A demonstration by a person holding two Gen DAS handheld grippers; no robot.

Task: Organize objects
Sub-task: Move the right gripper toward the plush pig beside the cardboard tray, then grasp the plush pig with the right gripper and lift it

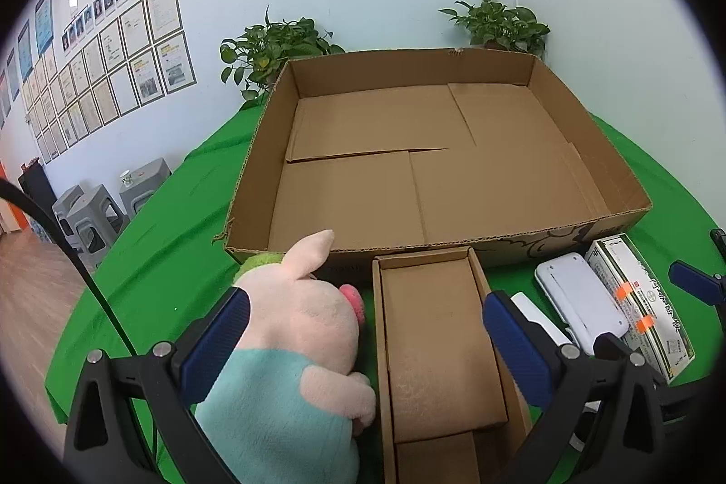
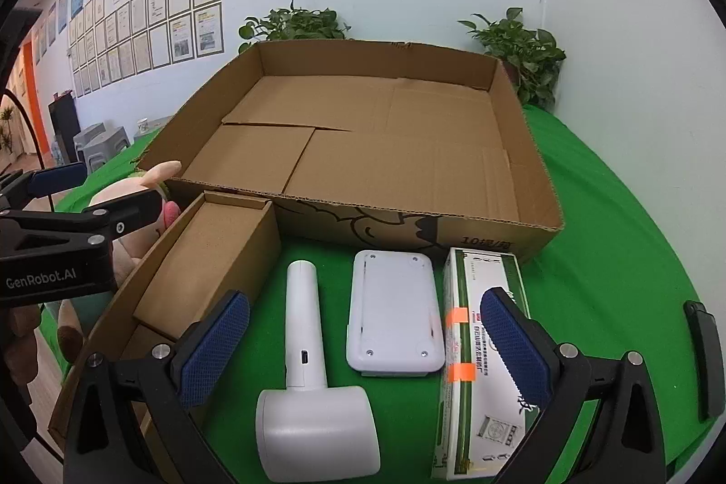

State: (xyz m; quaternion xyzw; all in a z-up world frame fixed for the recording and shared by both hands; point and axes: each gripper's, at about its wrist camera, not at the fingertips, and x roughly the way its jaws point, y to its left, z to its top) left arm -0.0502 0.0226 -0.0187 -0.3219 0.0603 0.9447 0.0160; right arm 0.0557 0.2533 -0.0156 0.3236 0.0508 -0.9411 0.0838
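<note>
Both grippers, left (image 1: 365,330) and right (image 2: 363,332), gape wide with ribbed blue pads, holding nothing. Near them on green cloth (image 2: 603,257) lie one fuzzy plush pig (image 1: 295,348), two corrugated cardboard boxes, the big tray (image 2: 535,184) far and the narrow box (image 2: 218,252) near-left, one smooth white handheld device (image 2: 308,384), one rounded white case (image 2: 392,311) and one printed carton (image 2: 472,348) at right.

We see a large shallow cardboard tray (image 2: 535,184) lying empty on the green table. Touching its near wall lies a narrow open cardboard box (image 1: 435,343). Left of that box a pink plush pig (image 1: 295,330) in a teal shirt lies on its side. To the right lie a white handheld device (image 2: 308,402), perhaps a fan, a flat white case (image 2: 394,311) and a green-and-white carton (image 2: 467,352) banded with orange tape.
</note>
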